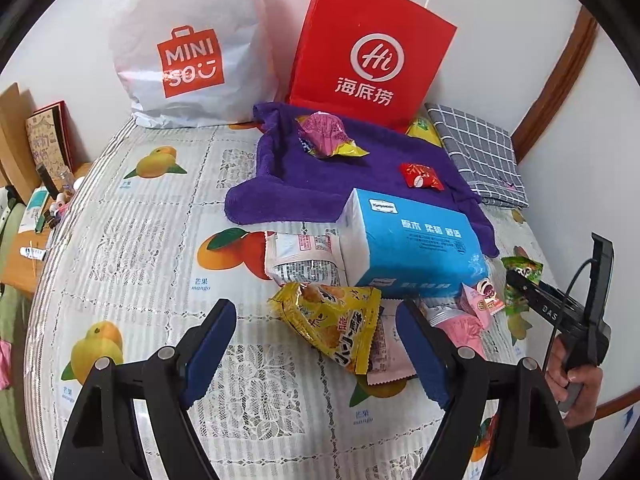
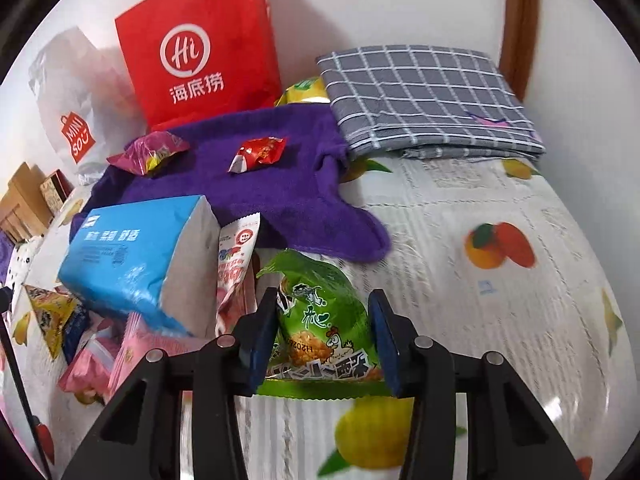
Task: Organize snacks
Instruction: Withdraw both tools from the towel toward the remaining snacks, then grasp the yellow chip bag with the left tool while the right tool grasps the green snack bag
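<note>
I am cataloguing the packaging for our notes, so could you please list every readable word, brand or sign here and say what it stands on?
"MINI SO" on the white plastic bag.
"Hi" and "海底捞" on the red paper bag.
"Yunyouxin" on the blue tissue pack; its white Chinese line is too blurred to read.
"芒果 mango" on the tablecloth, under the printed fruit.
"DAS" on the right gripper.
Print on the green snack packet and the yellow snack packet is too distorted to read.

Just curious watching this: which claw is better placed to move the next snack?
Right. The right claw already has the green snack packet between its pads; the left claw hangs open above the yellow snack packet.
</note>
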A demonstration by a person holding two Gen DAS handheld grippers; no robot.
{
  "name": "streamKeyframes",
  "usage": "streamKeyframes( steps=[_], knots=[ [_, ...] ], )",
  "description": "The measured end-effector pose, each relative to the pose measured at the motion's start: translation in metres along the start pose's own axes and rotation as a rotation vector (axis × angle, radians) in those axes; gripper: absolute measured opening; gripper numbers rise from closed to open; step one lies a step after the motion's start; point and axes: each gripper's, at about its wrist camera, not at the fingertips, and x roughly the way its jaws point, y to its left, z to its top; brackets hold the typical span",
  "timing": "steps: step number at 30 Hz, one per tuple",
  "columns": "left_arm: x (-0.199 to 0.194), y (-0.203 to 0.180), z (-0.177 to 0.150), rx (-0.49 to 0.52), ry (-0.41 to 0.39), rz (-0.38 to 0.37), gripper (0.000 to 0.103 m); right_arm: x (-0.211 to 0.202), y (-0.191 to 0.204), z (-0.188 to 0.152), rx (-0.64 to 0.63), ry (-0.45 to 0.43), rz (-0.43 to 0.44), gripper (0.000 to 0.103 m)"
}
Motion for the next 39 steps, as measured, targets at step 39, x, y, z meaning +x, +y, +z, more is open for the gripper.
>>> streamKeyframes(
  steps=[39],
  knots=[
    [0.036,-0.015,-0.013,0.084,0.049,-0.058,0.047,-0.011,0.001,-0.04,-0.015,-0.004,0.0,0.042]
  ],
)
